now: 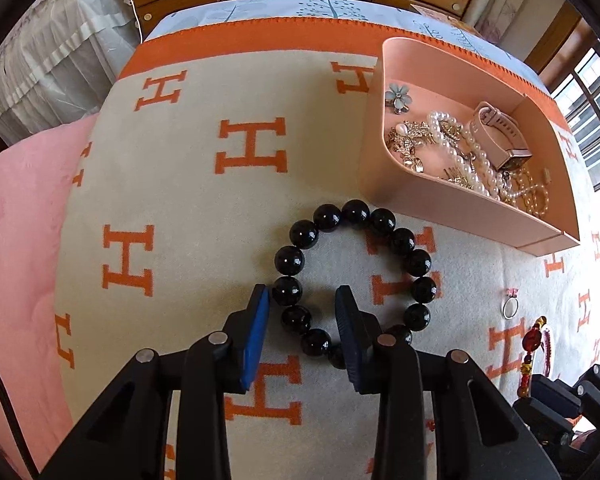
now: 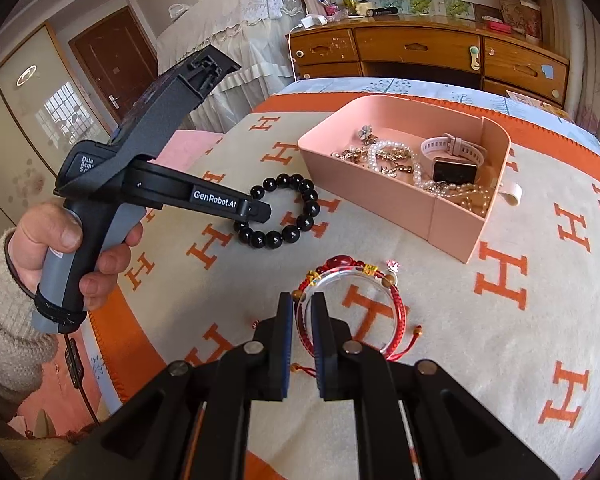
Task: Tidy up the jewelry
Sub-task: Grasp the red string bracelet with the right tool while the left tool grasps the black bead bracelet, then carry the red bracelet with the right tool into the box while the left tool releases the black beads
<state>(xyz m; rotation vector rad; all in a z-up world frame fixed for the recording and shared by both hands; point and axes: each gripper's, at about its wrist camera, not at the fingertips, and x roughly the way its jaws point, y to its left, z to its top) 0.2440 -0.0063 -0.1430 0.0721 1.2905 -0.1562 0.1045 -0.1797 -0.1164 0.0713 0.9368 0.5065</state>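
The black bead bracelet (image 1: 354,280) lies flat on the H-patterned blanket (image 1: 172,168), just beside the pink tray (image 1: 384,184) that already holds pearls and a watch. The left gripper (image 1: 304,300) straddles the bracelet's near-left arc, its jaws narrowed around the beads though the pads do not yet press them. The right gripper (image 2: 302,308) is clamped on a clear bangle (image 2: 350,312) tangled with red cord bracelets (image 2: 340,272). The pick-up step is in hand; next, the left jaws likely need to pinch the beads firmly, then lift toward the tray.
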